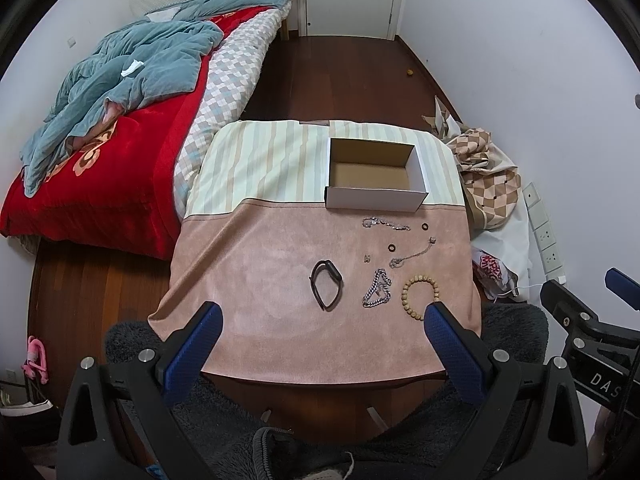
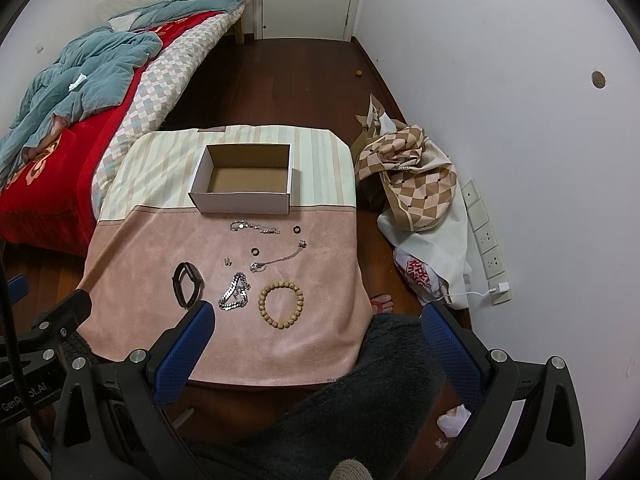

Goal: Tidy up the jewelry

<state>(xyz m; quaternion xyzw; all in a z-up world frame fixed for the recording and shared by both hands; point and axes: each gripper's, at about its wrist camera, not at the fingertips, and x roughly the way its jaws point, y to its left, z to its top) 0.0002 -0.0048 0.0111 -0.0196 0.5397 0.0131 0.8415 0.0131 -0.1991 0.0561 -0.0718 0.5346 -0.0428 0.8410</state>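
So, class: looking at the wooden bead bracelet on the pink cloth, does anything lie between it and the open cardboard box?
Yes. A thin silver chain, two dark rings and a sparkly bracelet lie on the cloth between the bead bracelet and the box. All lie flat, so lifting clears them.

An open cardboard box (image 2: 244, 178) is set toward the far side of the cloth-covered table (image 2: 132, 240). Nearer than the box, a thin chain bracelet (image 2: 254, 227) is laid, with a small ring (image 2: 296, 229) to its right. Nearer again, a second ring (image 2: 255, 251), a pair of earrings (image 2: 227, 261) and a pendant necklace (image 2: 280, 260) are found. Along the near row, a wristband (image 2: 186, 284) is placed left, a heavy chain (image 2: 235, 292) in the middle, a beaded bracelet (image 2: 281, 305) right. A bed (image 2: 60, 80) is seen left of the table.
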